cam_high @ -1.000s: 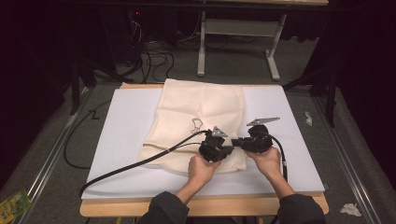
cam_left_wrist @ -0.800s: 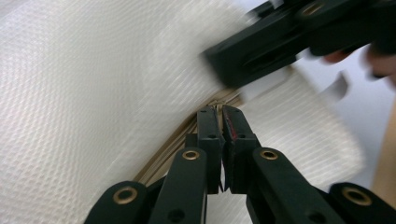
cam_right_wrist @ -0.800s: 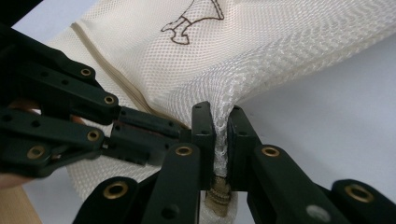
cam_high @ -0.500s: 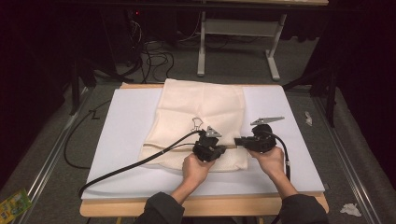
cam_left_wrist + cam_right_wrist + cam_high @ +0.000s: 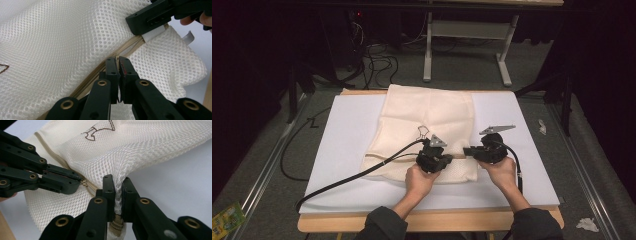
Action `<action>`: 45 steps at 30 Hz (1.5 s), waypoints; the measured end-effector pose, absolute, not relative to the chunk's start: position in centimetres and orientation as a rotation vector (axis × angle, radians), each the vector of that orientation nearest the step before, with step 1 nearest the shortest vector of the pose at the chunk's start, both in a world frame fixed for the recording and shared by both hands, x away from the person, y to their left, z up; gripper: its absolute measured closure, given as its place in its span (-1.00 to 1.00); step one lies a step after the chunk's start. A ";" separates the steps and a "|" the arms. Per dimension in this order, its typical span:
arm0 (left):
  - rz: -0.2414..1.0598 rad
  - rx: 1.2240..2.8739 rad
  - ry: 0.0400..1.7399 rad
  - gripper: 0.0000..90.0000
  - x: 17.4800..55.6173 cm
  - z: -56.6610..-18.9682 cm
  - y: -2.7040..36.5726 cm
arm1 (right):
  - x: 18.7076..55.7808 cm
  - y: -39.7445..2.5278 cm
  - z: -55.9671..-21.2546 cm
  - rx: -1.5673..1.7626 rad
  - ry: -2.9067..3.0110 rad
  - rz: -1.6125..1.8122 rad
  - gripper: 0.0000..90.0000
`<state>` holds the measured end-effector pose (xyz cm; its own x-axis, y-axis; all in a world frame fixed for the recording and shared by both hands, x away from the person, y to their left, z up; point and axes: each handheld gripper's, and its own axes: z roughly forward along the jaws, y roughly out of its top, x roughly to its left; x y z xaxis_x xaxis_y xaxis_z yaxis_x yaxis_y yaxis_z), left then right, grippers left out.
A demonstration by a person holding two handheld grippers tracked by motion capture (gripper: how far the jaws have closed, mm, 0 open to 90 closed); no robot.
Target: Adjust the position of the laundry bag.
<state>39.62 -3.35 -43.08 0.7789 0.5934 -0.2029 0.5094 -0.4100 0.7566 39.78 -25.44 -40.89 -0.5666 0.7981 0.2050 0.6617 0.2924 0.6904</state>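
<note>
I have the cream mesh laundry bag with a beige zipper (image 5: 427,120) lying flat on the white foam board (image 5: 347,150) that covers the wooden table (image 5: 432,222), its near, zippered edge toward me. My left gripper (image 5: 446,159) sits on that zipper line; in the left gripper view its jaws are closed on what looks like the zipper pull (image 5: 119,65), though the pull itself is mostly hidden between them. My right gripper (image 5: 467,151) is just beside it, jaws clamped on a pinched fold of mesh at the zipper's end (image 5: 119,185), lifting the fabric slightly off the board. Judgement: I am bracing the bag with the right while the left works the slider along the track. Risks: the mesh is slack and could bunch into the slider and jam it; the small pull could slip from the left jaws if I tug off-axis; too hard a pull would drag the whole bag, since only one pinch anchors it
</note>
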 end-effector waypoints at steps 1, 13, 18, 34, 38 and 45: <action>0.120 2.090 0.820 0.94 39.6 -43.1 -3.2 | 39.8 -25.4 -40.9 1.359 2.377 1.129 0.90; 0.142 2.086 0.826 0.94 39.7 -42.8 -2.1 | 40.0 -25.7 -41.2 1.352 2.353 1.080 0.91; 0.155 2.089 0.827 0.94 39.8 -42.7 -1.7 | 40.0 -25.7 -41.3 1.328 2.359 1.072 0.90; 0.168 2.079 0.837 0.94 39.8 -42.5 -0.8 | 39.9 -26.0 -41.1 1.332 2.335 1.097 0.90; 0.165 2.078 0.837 0.94 39.9 -42.4 -0.3 | 39.9 -26.2 -41.1 1.339 2.327 1.103 0.90; 0.192 2.082 0.832 0.94 39.8 -42.2 0.0 | 39.9 -26.2 -41.1 1.336 2.326 1.092 0.90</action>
